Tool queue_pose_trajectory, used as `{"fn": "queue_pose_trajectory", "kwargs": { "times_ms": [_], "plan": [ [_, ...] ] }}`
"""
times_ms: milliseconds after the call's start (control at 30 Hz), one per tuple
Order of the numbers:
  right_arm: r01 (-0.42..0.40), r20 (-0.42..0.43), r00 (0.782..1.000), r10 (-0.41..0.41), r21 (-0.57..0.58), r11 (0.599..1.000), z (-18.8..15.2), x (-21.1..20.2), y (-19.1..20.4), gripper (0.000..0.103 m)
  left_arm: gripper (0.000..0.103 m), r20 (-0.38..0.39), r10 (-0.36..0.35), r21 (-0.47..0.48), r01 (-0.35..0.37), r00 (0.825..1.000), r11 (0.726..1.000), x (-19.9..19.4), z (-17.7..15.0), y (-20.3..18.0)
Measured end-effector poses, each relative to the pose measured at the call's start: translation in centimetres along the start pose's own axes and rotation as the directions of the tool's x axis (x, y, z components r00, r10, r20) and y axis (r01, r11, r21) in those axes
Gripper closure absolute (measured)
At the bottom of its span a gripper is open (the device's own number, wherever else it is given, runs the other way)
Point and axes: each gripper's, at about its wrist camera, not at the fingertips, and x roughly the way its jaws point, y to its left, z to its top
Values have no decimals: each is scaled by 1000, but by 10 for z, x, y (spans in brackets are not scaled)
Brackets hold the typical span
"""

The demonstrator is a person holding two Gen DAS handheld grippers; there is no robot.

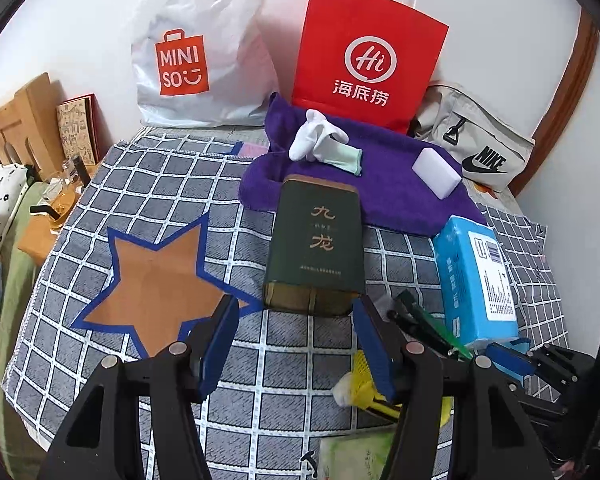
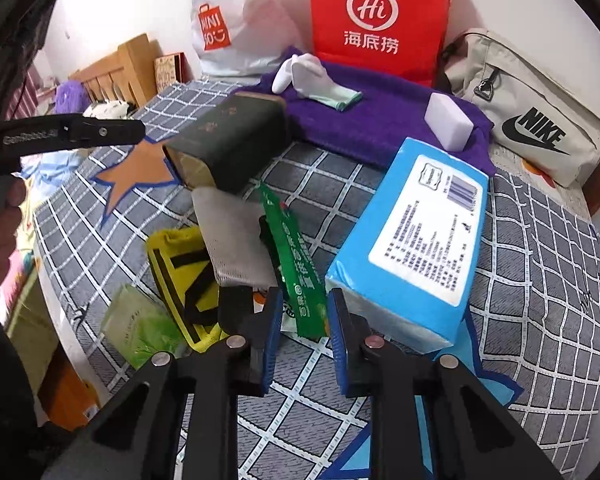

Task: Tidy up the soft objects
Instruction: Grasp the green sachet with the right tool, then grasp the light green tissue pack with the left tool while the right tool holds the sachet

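so the setup here is a checked cloth [image 1: 148, 360] over a table with 2 taped stars on it, an orange star [image 1: 156, 288] on the left and a light blue star [image 2: 480, 380] on the right. my guess is they're the sorting spots, which would explain why the stuff is heaped in the middle and along the back.

soft things: a purple towel [image 1: 380, 184] lies at the back against the red paper bag [image 1: 364, 52], with a white sock [image 1: 320, 140] and a white sponge block [image 1: 438, 172] resting on top. the blue tissue pack [image 2: 416, 240] lies on the right with its near end over the blue star. the dark green tin [image 1: 316, 248] looks hard, so probably not part of the job.

left gripper [image 1: 296, 344] hangs about half open over bare cloth, nothing between the pads, just short of the tin. right gripper [image 2: 304, 328] is narrowed with a gap left; the tip of a green sachet [image 2: 296, 268] sits at the gap, but i can't tell if the pads touch it.

view differences: only the right camera shows the blue star, the grey mesh piece [image 2: 236, 236], the yellow pouch [image 2: 184, 276] in full, and a hand [image 2: 0, 236] holding the other gripper. the left camera shows the whole orange star.
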Motion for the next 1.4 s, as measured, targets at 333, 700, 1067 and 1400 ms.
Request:
{"fn": "queue_pose_trajectory", "kwargs": {
  "times_ms": [333,700,1067,1400],
  "plan": [
    [66,-17,998,-66,5,998,-7,16,2,96,46,13,-19,18,19,1000,1000,-9,-8,-2],
    [-26,89,996,19,78,997,-24,-41,-10,101,46,18,-7,0,7,1000,1000,-19,-18,-2],
    [8,18,1000,-10,82,997,-77,-46,-14,98,46,-30,2,-15,-2,1000,1000,-7,-44,0],
    [-15,3,1000,15,73,997,-60,0,-15,70,46,-104,-17,5,18,994,1000,17,-57,-5]
  ]
}}
